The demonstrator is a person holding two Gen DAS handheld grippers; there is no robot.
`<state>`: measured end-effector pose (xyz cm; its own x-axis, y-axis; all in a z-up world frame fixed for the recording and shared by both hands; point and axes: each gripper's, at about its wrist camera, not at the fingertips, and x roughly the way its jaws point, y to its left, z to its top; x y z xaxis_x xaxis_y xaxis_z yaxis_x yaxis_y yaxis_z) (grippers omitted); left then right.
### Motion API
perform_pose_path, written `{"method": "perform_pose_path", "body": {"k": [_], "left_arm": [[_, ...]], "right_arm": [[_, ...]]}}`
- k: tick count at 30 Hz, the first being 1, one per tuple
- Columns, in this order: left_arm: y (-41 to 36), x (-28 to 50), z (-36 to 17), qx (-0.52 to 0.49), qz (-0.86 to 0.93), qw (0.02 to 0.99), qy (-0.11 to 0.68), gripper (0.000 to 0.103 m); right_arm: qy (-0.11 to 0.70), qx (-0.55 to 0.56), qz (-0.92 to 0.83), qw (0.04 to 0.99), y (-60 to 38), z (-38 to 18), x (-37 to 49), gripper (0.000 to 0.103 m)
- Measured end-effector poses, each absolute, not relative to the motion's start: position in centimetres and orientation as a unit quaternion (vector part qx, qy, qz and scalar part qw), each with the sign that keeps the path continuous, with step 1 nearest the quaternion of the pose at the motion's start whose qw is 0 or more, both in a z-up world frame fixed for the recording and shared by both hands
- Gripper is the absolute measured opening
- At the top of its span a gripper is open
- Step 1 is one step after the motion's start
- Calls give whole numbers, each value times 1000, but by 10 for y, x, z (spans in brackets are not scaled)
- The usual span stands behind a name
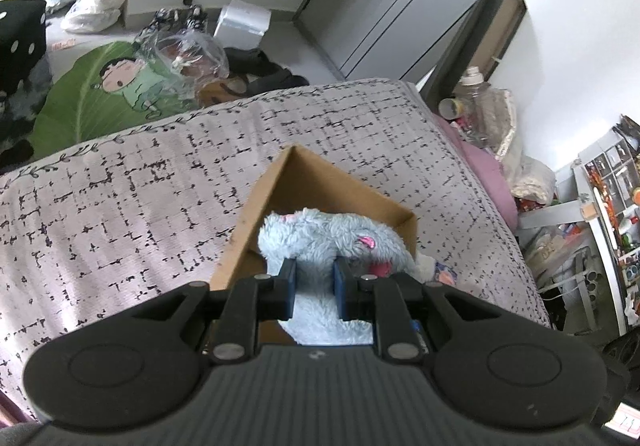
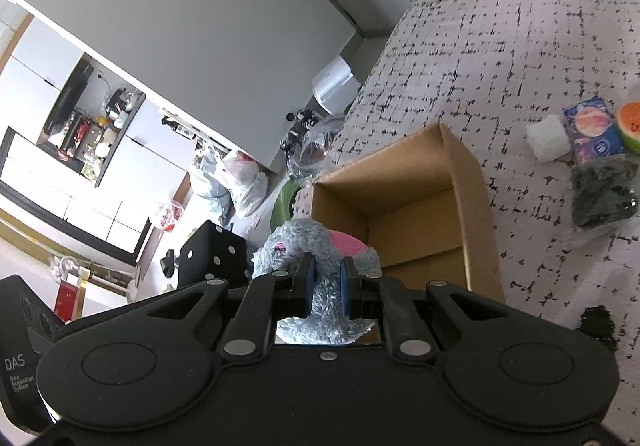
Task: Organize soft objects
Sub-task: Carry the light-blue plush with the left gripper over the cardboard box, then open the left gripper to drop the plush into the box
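A light blue plush toy (image 1: 324, 238) with pink patches hangs over an open cardboard box (image 1: 320, 174) that stands on the patterned bed cover (image 1: 140, 186). My left gripper (image 1: 315, 280) is shut on the plush's fur. In the right wrist view my right gripper (image 2: 327, 278) is shut on another part of the same plush toy (image 2: 304, 242), just at the near left corner of the cardboard box (image 2: 472, 182). The box interior that shows is bare.
On the cover right of the box lie a white block (image 2: 548, 138), a blue packet (image 2: 592, 130), a watermelon-slice toy (image 2: 630, 126) and a dark bag (image 2: 604, 190). Beyond the bed edge the floor holds plastic bags (image 1: 96, 2), a green cushion (image 1: 92, 94) and a black dice cushion (image 2: 212, 258).
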<state>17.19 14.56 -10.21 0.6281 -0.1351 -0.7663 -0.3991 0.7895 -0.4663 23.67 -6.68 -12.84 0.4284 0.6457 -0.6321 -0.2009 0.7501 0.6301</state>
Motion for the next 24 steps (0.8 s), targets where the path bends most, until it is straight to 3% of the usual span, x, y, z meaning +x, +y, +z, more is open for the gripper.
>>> {"method": "perform_pose_path", "body": {"k": [18, 24], "left_arm": [[150, 181, -128, -306, 89, 829, 460, 18], [142, 180, -128, -288, 105, 823, 478, 21]], "right_arm": [[498, 207, 233, 809, -52, -152, 242, 14], [519, 216, 235, 793, -57, -154, 239, 26]]}}
